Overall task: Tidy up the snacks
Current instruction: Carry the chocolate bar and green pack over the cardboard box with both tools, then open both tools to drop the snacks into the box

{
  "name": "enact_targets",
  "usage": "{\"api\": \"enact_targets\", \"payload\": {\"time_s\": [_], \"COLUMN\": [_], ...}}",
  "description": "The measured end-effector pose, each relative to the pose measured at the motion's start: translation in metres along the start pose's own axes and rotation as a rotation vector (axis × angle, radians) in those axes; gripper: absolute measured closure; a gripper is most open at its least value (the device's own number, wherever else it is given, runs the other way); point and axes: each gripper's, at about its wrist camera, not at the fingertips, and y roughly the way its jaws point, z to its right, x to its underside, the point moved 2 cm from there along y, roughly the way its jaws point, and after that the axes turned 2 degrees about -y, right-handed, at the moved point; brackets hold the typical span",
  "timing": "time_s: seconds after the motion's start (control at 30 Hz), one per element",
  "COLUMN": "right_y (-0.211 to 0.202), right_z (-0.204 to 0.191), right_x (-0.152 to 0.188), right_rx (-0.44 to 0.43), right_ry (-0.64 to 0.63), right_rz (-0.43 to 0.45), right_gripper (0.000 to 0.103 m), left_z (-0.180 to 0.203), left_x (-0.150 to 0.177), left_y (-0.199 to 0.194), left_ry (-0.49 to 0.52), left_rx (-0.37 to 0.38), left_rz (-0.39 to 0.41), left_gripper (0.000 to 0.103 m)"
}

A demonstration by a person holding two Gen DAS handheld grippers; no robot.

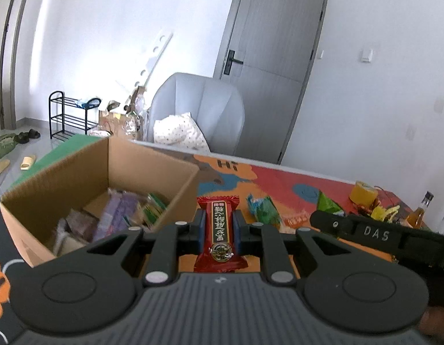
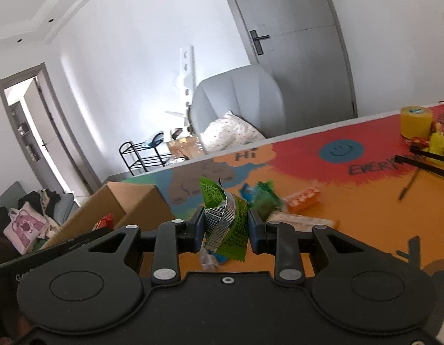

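Observation:
My left gripper [image 1: 219, 227] is shut on a red snack packet [image 1: 220, 238] and holds it just right of an open cardboard box [image 1: 61, 172] with several snack packets inside. My right gripper [image 2: 226, 227] is shut on a crumpled green snack packet [image 2: 230, 224], held above the colourful table mat, right of the same box [image 2: 130, 201]. The right gripper's body shows in the left wrist view [image 1: 374, 235]. More loose snacks lie on the mat: a green and blue packet [image 1: 263, 211] [image 2: 262, 198] and an orange packet [image 2: 304, 199].
A yellow tape roll [image 2: 416, 123] [image 1: 363, 194], yellow clutter and a pen [image 2: 409, 184] lie at the table's right. A small bottle [image 1: 420, 212] stands at the right edge. A grey chair [image 1: 199, 109] and a black rack [image 1: 66, 118] stand behind the table.

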Motion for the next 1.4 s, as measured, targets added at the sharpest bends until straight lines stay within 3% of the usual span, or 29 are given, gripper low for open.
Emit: {"api": "enact_targets", "payload": {"time_s": [0.63, 1.23, 1.4], "right_y": [0.026, 0.049, 0.05], "right_z": [-0.076, -0.129, -0.136], "right_x": [-0.014, -0.011, -0.006], "right_rx": [-0.107, -0.215, -0.244], "right_ry": [-0.101, -0.131, -0.126], "right_rz": [-0.008, -0.066, -0.096], "right_gripper": [0.074, 0.074, 0.074], "left_z": [-0.064, -0.132, -0.141], "left_x": [-0.045, -0.047, -0.046], "left_y": [-0.015, -0.007, -0.015], "left_ry": [-0.037, -0.142, -0.159], "left_rx": [-0.06, -0.161, -0.18], "left_rz": [0.075, 0.016, 0.011], "left_gripper": [0.085, 0.084, 0.079]}}
